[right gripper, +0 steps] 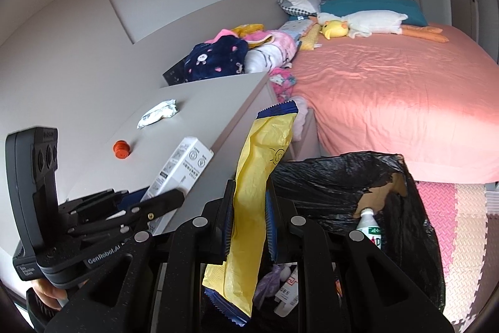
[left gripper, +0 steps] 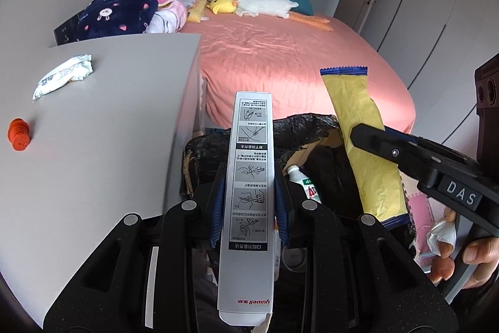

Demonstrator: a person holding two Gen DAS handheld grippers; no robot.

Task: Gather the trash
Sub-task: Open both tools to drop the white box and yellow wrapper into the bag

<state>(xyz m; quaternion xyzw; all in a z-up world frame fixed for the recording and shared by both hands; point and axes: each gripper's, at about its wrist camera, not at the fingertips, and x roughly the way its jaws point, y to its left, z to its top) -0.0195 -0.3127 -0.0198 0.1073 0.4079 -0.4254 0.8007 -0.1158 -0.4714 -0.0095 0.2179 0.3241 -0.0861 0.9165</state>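
Risk lay in the drop. The left gripper (left gripper: 249, 202) grasped a white box (left gripper: 249, 177), the right gripper (right gripper: 249, 227) clenched a yellow wrapper (right gripper: 259, 192), both over the bin bag (right gripper: 414, 223) at 6 o'clock. Released off-centre, the long, light wrapper could catch the rim and fall outside.

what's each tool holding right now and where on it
The left tool clamps a long white box across its narrow sides, around its middle. The right tool pinches a yellow wrapper at about mid-length.
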